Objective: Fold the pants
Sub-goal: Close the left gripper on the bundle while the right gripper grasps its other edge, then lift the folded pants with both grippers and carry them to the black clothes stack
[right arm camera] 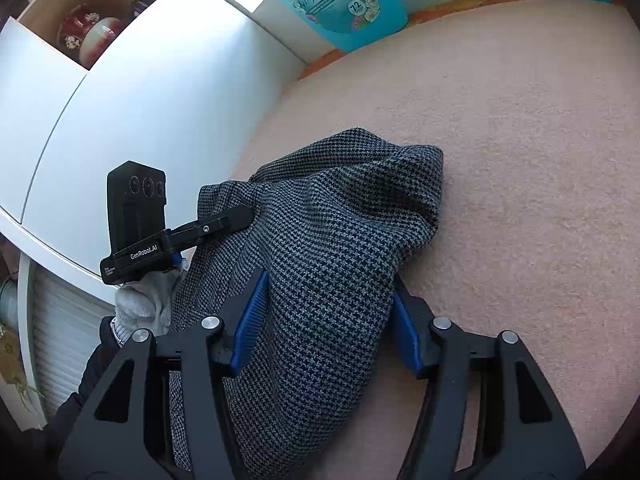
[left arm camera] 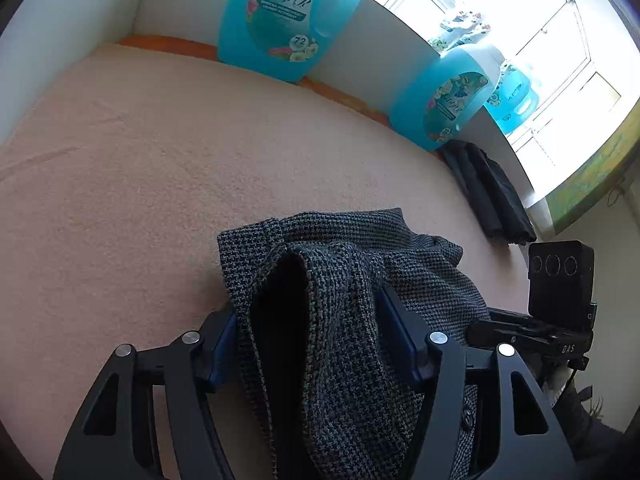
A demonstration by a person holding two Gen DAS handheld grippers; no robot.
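Currently we hold the pants [left arm camera: 352,280] in both tools at once, bunched over the near edge of the peach blanket [left arm camera: 140,160] that covers the work surface. The left gripper [left arm camera: 308,344] has its blue pads [left arm camera: 396,336] pressed against either side of a thick fold of the houndstooth cloth, so we judge it clamped on the fabric; a dark hollow of the fold gapes between the fingers. The right gripper [right arm camera: 324,320] is likewise closed on a hanging bundle of the same cloth, pads [right arm camera: 252,312] touching it on both sides. Each tool shows in the other's view, just beside the cloth, so the two grips sit close together on one end of the garment. From both tools the free cloth runs away toward the far side, where the blue detergent jugs [left arm camera: 280,16] stand along the wall; a dark folded item [left arm camera: 488,188] lies far right. We cannot tell the garment's full long axis, since most of it is bunched or hangs below view. Our judgement: the coming move depends on spreading the grips apart and carrying the cloth outward over the bare blanket.
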